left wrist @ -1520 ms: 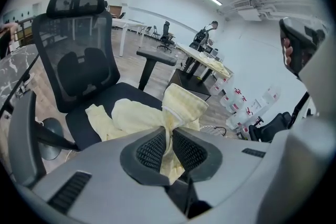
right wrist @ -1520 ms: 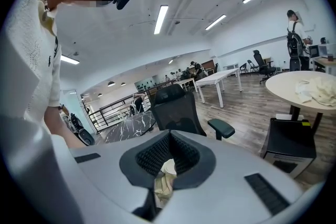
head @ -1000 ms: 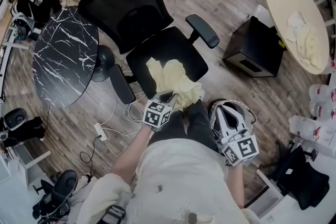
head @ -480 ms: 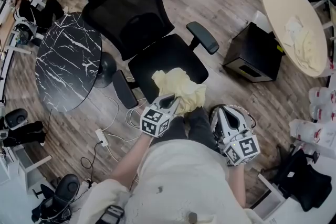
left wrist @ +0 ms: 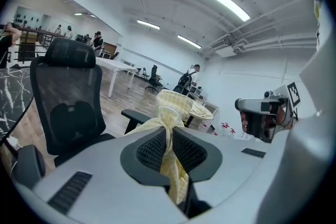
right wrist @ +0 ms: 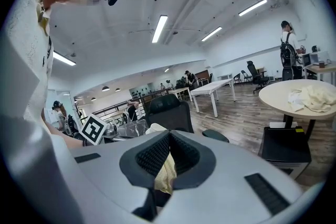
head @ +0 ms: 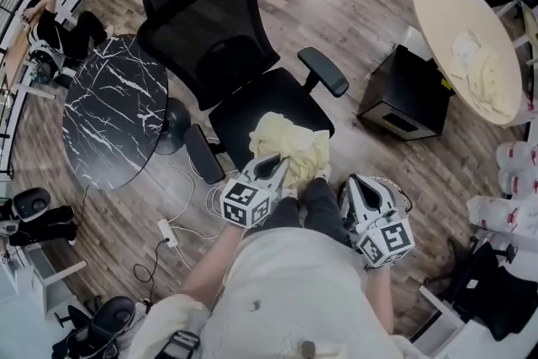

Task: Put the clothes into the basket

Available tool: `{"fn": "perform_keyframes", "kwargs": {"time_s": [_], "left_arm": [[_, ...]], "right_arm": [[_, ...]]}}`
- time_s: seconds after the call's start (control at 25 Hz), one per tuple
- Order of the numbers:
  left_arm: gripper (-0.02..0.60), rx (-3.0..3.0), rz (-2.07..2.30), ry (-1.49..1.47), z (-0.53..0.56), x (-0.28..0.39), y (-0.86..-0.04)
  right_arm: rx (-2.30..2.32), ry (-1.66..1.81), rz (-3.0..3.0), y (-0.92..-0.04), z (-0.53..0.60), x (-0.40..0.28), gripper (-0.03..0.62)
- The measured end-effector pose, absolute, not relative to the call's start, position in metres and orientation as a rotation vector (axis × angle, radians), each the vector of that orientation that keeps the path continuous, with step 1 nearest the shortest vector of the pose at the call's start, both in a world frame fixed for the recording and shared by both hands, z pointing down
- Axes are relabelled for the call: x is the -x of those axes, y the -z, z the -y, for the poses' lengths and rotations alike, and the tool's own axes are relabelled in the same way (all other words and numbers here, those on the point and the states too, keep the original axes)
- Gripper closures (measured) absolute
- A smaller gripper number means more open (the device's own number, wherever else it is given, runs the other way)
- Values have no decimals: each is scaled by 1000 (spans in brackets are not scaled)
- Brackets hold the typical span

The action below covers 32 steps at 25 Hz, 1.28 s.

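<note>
A pale yellow cloth [head: 294, 145] hangs bunched just above the seat of a black office chair [head: 252, 101]. My left gripper [head: 276, 166] is shut on its near edge. In the left gripper view the fabric [left wrist: 175, 105] is pinched between the pads of the left gripper [left wrist: 168, 131] and trails back toward the camera. My right gripper [head: 359, 182] hovers to the right by the person's knee, apart from the cloth. In its own view the right gripper [right wrist: 169, 136] has its jaws together, and yellow fabric shows through the gap behind them. I see no basket that I can name.
A second pale cloth [head: 479, 71] lies on a round beige table [head: 458, 8] at the right. A black box [head: 408, 88] stands on the floor beside it. A round black marble table [head: 113, 109] is at the left, and cables with a power strip [head: 166, 227] lie near the chair.
The left gripper has risen with the yellow cloth, which has gathered off the chair seat into a tighter bunch. The right gripper has stayed where it was.
</note>
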<state>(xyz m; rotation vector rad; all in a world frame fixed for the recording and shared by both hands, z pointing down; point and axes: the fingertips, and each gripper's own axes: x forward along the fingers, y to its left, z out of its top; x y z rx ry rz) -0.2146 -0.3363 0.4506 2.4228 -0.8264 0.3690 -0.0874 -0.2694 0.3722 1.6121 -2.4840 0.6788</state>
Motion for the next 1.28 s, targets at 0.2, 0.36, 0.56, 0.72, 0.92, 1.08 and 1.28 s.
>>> {"fn": "perform_keyframes", "kwargs": {"time_s": [0.2,0.36,0.56,0.72,0.92,1.08,1.28], "left_arm": [[528,-2461,821,-304,332,212,-419],[528,-2506,814,-278,329,207,-399],[528,-2547,802,-222,322,200,-370],[528,-2612,772,-205,312,189,-347],[528,-2651,749,-166,301,184,-325],[528,-2657,751,-151,299,184,-314],[528,-2667,755,-110,302,187,-299]], "right_arm": [[-1655,-659,2488,-360,267,82,585],[-1676,-641,2496,-352,262,80,585],[-1713,-632,2510,-340,257,74,585],[-1745,-595,2515,-327,253,64,585],[-1800,-588,2511,-315,242,54,585],[-1842,-574,2498,-305,233,45,584],[-1890,-559,2489,-295,228,36,584]]}}
